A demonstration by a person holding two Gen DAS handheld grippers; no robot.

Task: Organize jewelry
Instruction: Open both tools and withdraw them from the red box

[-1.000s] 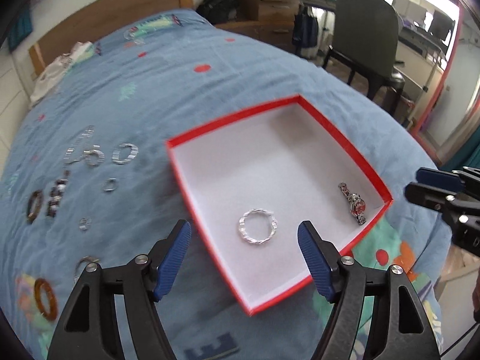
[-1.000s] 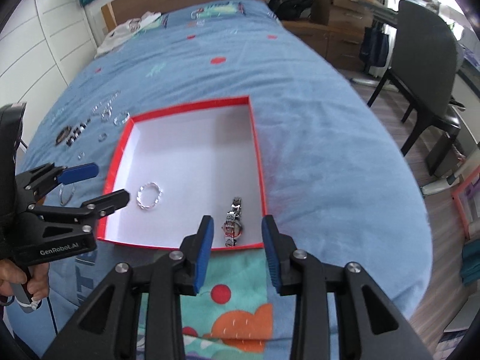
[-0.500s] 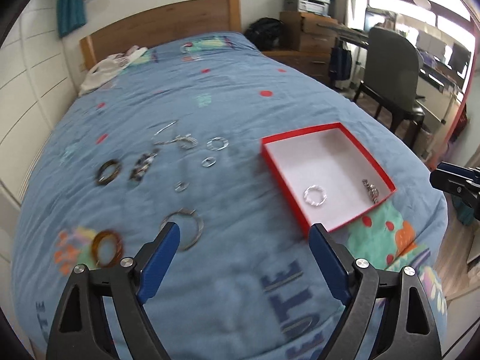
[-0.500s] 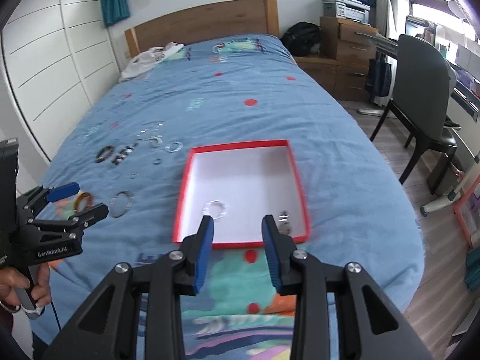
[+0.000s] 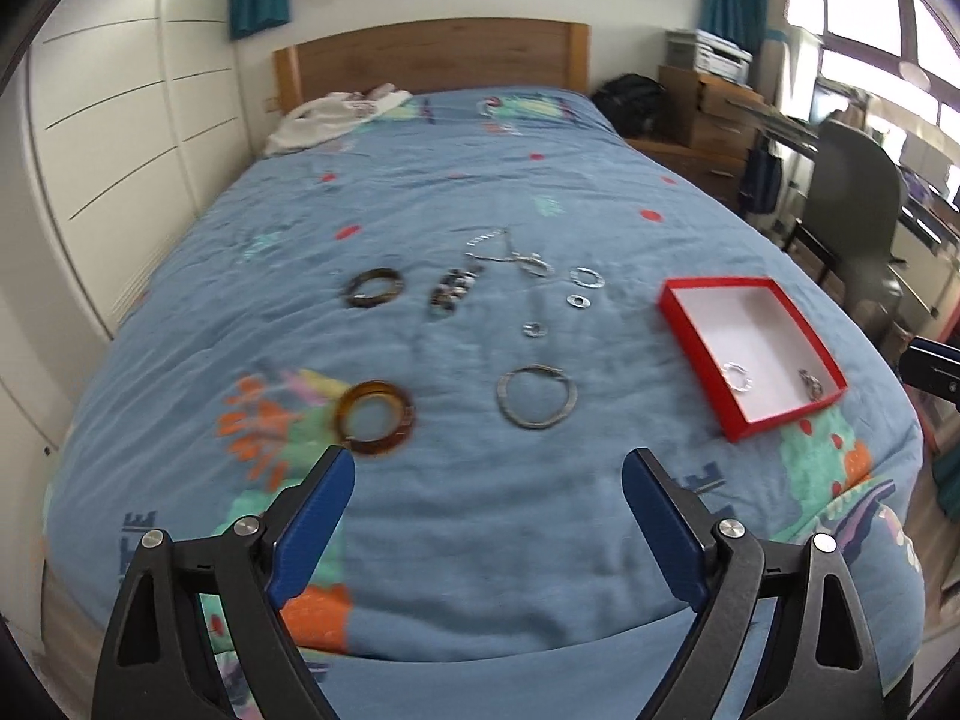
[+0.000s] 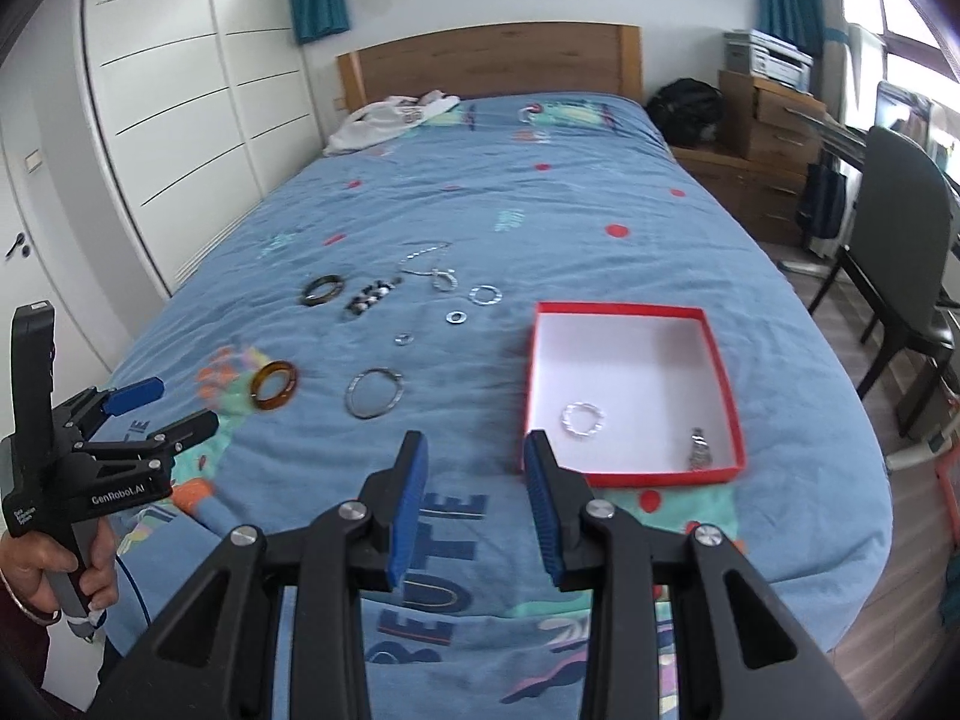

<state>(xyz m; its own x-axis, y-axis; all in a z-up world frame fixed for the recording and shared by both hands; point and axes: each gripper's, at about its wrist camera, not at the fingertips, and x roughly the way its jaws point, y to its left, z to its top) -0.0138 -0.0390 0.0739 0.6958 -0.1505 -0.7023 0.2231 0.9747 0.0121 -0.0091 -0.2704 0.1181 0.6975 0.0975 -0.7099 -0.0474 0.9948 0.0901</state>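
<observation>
A red box with a white inside lies on the blue bedspread at the right. It holds a silver bracelet and a small watch. Loose on the bed are an amber bangle, a large silver ring, a dark bangle, a beaded bracelet, a chain and small rings. My left gripper is open and empty above the bed's near end. My right gripper is open, narrowly, and empty.
A wooden headboard and white clothing are at the far end. White wardrobe doors stand on the left. A black chair, drawers and a black bag stand right of the bed.
Both grippers have pulled back from the red box toward the bed's near end, so the whole bed shows. The right gripper has opened a little wider. Nothing was picked up.
</observation>
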